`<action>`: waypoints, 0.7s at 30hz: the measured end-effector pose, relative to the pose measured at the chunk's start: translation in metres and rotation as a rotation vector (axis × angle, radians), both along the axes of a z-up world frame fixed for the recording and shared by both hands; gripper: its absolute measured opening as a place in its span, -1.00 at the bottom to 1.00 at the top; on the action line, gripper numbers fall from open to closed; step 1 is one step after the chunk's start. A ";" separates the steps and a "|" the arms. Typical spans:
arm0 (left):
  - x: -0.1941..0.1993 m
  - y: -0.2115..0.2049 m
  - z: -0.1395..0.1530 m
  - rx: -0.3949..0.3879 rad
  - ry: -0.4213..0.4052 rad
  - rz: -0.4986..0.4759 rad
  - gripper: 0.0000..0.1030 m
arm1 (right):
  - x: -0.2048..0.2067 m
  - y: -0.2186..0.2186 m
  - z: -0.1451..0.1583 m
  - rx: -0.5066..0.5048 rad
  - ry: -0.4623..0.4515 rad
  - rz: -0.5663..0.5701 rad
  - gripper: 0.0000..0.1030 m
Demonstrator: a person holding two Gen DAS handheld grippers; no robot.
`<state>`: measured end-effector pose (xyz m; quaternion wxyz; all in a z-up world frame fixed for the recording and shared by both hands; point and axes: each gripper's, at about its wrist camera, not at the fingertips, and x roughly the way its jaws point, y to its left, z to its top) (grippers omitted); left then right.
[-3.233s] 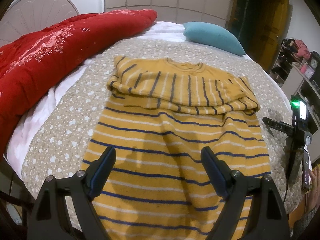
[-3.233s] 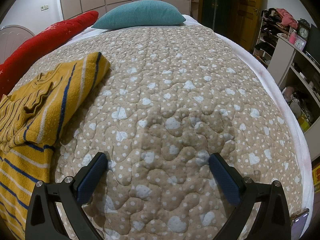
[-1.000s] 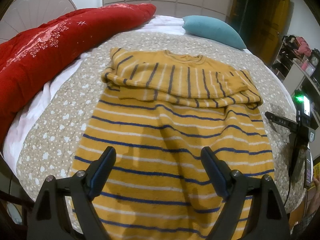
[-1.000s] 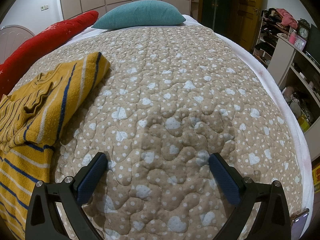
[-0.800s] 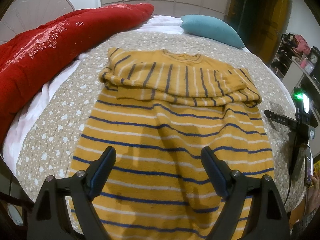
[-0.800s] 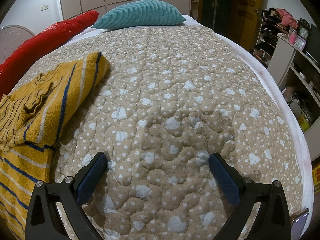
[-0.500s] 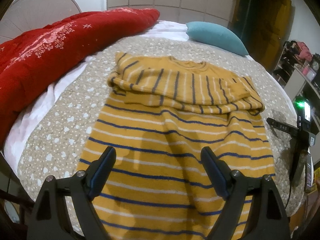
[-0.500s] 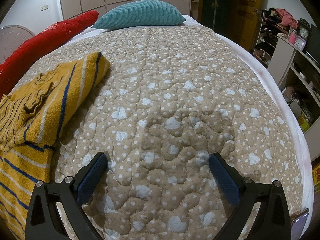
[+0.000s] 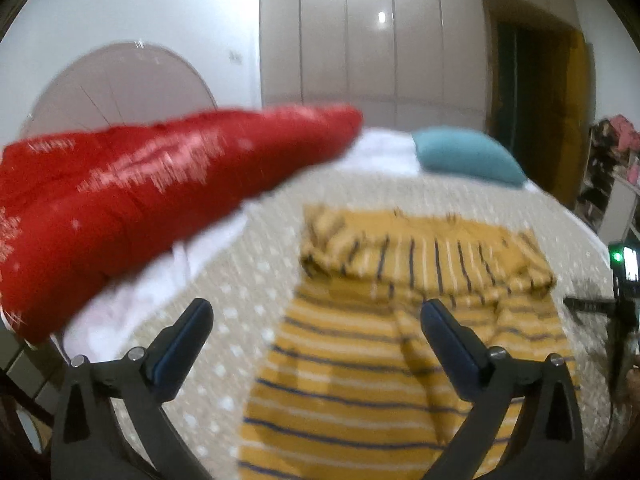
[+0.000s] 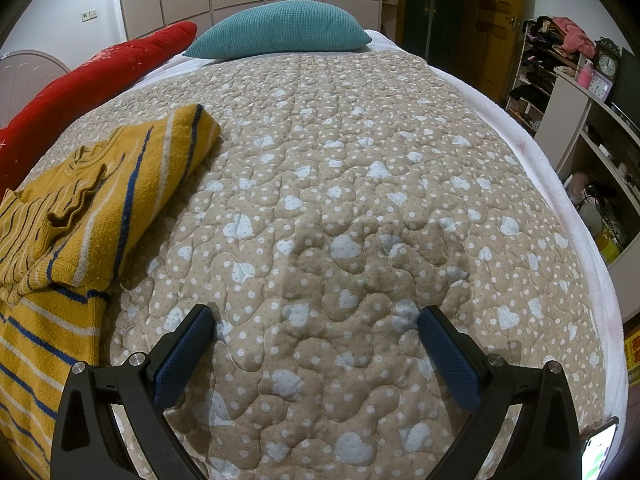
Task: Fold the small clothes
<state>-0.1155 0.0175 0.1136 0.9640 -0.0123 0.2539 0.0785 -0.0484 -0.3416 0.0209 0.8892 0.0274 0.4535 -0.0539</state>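
- Blur smears the whole left wrist view, so fine detail is hard to read.
- The left gripper (image 9: 316, 318) has its jaws spread wide and opening, with nothing between them; both fingers hang clear above the bed.
- A yellow sweater (image 9: 404, 364) with dark blue and pale stripes lies flat on the quilt (image 9: 240, 288), mostly under and beyond the right finger (image 9: 452, 352).
- The sweater's far end is folded over into a thick band, its stripes running lengthwise across the body's stripes.
- A red blanket (image 9: 132, 196) is heaped along the left side of the bed, and a teal pillow (image 9: 464, 156) lies at the far end.
- A black stand with a green light (image 9: 620, 280) is at the right edge of the frame.
- The right wrist view is sharp. The right gripper (image 10: 316, 332) is wide open and empty, its fingers just above bare quilt (image 10: 360, 184), which is beige with pale hearts and dots.
- The sweater (image 10: 92, 208) lies at the left edge of this view, well to the left of the left finger (image 10: 184, 356); its folded upper part rests on the striped body.
- The teal pillow (image 10: 284, 28) sits at the head of the bed, with the red blanket (image 10: 92, 76) to its left.
- Shelves (image 10: 576, 92) with clutter and a clock stand along the right side of the room.
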 end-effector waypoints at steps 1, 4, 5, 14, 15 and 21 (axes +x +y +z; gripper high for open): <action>-0.002 0.002 0.005 -0.003 -0.027 -0.001 1.00 | 0.000 0.000 0.000 0.000 -0.001 0.000 1.00; -0.001 0.003 0.012 -0.013 -0.057 -0.018 1.00 | 0.000 0.000 0.000 0.000 -0.001 0.000 1.00; 0.001 0.003 0.014 -0.012 -0.056 -0.022 1.00 | 0.000 0.000 0.000 0.000 -0.001 0.000 1.00; 0.019 -0.001 -0.004 0.055 0.100 0.022 1.00 | 0.000 0.001 0.000 0.000 -0.001 0.000 1.00; 0.021 -0.001 -0.007 0.057 0.116 0.029 1.00 | 0.001 0.001 -0.001 0.001 -0.001 0.000 1.00; 0.022 0.000 -0.014 0.036 0.104 0.038 1.00 | 0.000 0.001 0.000 -0.001 -0.002 0.000 1.00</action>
